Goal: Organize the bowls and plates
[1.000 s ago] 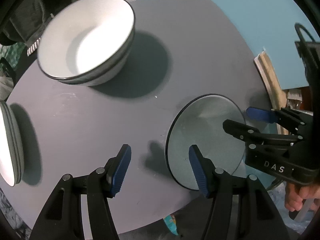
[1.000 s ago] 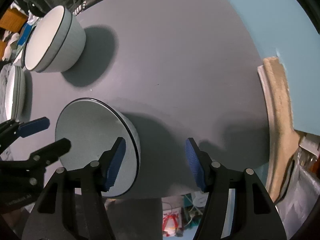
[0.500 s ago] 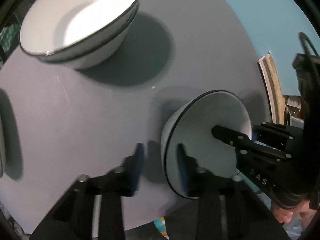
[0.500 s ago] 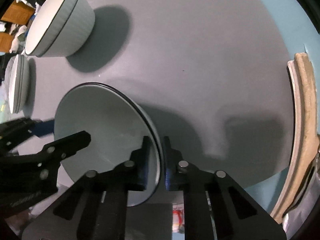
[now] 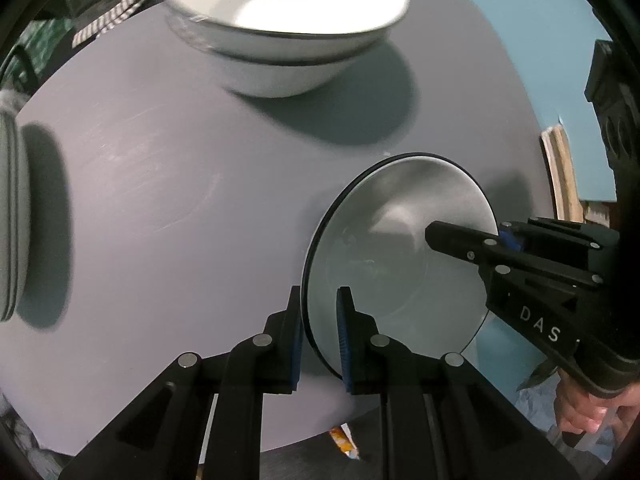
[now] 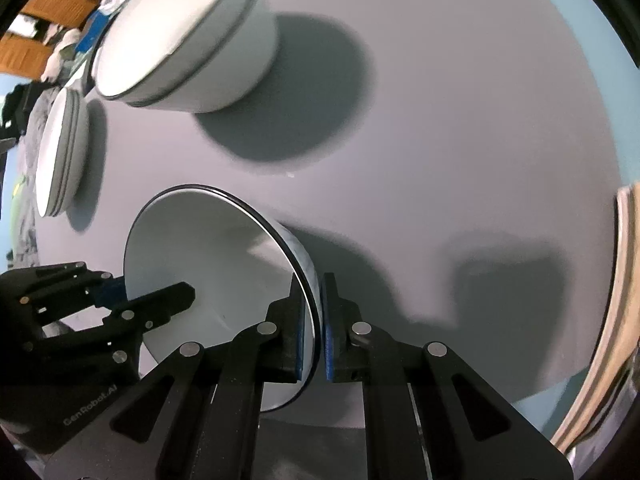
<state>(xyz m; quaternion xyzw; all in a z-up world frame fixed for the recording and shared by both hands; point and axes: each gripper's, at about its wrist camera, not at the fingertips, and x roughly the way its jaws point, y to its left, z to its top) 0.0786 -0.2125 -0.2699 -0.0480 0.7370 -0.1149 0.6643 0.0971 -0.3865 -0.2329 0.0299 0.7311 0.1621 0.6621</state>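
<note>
A small white bowl (image 5: 400, 248) with a black rim sits near the front edge of the round grey table (image 5: 160, 200), held from two sides. My left gripper (image 5: 318, 312) has the bowl's near rim between its blue pads, and its jaws are closing on it. My right gripper (image 6: 316, 312) is shut on the opposite rim of the same bowl (image 6: 208, 248). Each gripper shows in the other's view: the right gripper (image 5: 480, 240) and the left gripper (image 6: 120, 296). Two nested bowls (image 5: 280, 20) (image 6: 180, 40) stand at the back. Stacked plates (image 5: 12, 220) (image 6: 60, 148) lie at the far left.
A pale wooden board (image 5: 560, 172) (image 6: 624, 280) leans beyond the table's right edge against a blue surface. A person's hand (image 5: 580, 412) holds the right gripper's handle. Striped cloth (image 5: 108, 20) and clutter lie behind the table.
Both grippers went from wide open to closed on the small bowl's rim, one on each side. Both views have shifted toward the nested bowls, which now look larger.
</note>
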